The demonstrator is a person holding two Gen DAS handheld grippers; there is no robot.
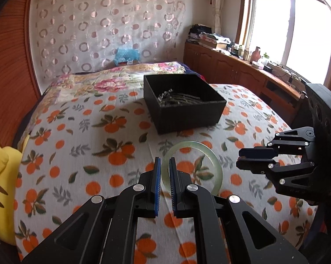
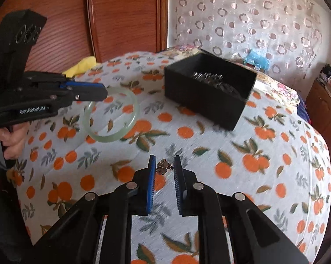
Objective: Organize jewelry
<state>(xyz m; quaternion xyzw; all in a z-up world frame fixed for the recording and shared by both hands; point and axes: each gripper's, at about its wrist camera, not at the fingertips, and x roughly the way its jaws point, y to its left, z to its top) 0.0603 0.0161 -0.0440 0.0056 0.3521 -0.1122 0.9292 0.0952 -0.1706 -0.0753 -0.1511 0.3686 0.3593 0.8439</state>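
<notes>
left gripper (image 1: 165, 161) jaws pinch the bangle (image 1: 211, 160) rim; it may swing loose. right gripper (image 2: 164, 160) jaws, narrow, bracket the small charm (image 2: 164, 166) and may nudge it aside.

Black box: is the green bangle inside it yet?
No, the green bangle hangs from the left tongs, beside the black box.

A pale green bangle (image 2: 113, 114) hangs tilted above the orange-print bed, pinched at its rim. A small bronze flower-shaped trinket (image 2: 163, 166) lies on the bedspread. Metal jewelry (image 1: 178, 98) fills an open black box (image 1: 183, 112) nearby.
</notes>
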